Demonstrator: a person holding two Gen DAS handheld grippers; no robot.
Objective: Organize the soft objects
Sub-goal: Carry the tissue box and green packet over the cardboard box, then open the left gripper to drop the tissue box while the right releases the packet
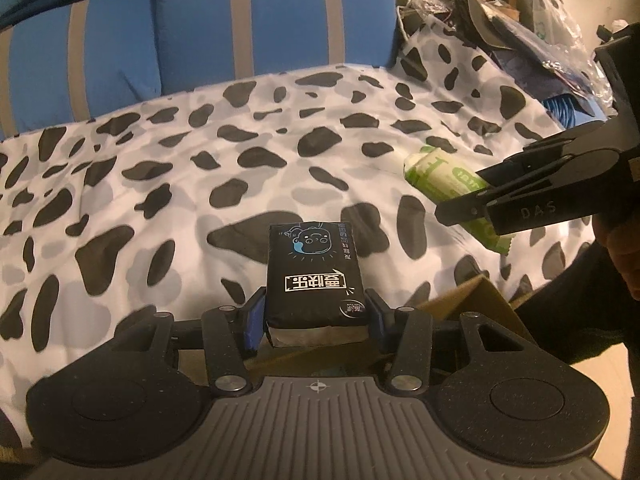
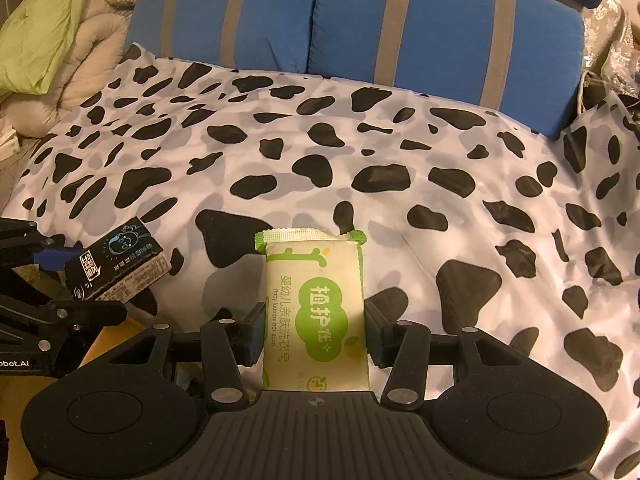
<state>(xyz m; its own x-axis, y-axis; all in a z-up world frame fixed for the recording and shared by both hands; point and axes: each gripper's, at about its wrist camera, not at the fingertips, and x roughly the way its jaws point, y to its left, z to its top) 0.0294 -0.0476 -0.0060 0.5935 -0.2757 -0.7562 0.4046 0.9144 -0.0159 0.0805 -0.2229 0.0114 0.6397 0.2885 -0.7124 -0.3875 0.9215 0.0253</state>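
My left gripper (image 1: 316, 320) is shut on a black tissue pack (image 1: 314, 276) with white lettering, held above the cow-print bedspread (image 1: 200, 152). The right wrist view shows that pack (image 2: 116, 268) at the lower left, clamped in the left gripper (image 2: 60, 272). My right gripper (image 2: 316, 336) is shut on a green and cream laundry soap bar pack (image 2: 316, 308), its crimped end pointing away. In the left wrist view the soap pack (image 1: 444, 184) sticks out of the right gripper (image 1: 476, 204) at the right edge.
Two blue cushions with grey stripes (image 2: 360, 20) line the far edge of the bed. A green and beige quilt (image 2: 48, 40) is piled at the far left. Bags and clutter (image 1: 520, 32) crowd the far right. A cardboard box flap (image 1: 472, 304) shows below the grippers.
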